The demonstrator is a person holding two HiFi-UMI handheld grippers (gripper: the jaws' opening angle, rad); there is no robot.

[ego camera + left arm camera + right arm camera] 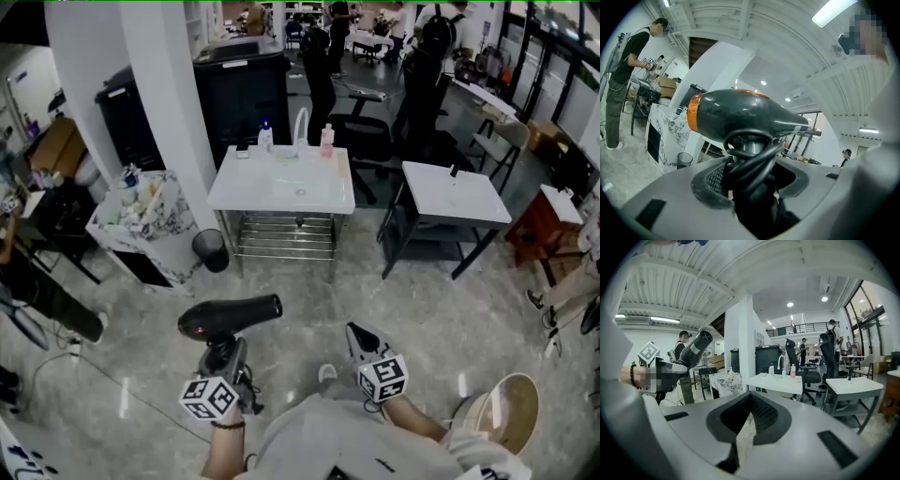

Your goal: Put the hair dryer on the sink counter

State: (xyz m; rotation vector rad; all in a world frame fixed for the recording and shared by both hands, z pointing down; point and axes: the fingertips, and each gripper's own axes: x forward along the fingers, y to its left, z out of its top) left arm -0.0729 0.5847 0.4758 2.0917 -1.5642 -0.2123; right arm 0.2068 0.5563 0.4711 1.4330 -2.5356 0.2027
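The hair dryer [745, 112] sits upright in the left gripper [750, 176], whose jaws are clamped on its handle. Its black cord [754, 157] is looped round that handle just above the jaws, and the barrel lies crosswise over them. The body is smooth, glossy dark plastic, rounded and tapering toward the nozzle, with an orange band at the wider rear end. The jaw pads pressing the handle show a fine ridged texture set in matte grey shells.

In the head view the dryer [230, 317] is held low over a glossy, marbled grey floor [309, 291], well apart from the sink counter [246, 192]. That counter is a flat white slab on a metal rack frame, with a curved white tap [300, 127] and two small bottles at its back edge. A second white counter [457, 192] stands to its right.

The right gripper [740, 437] holds nothing; its jaws stand only a narrow slit apart, with floor showing through.
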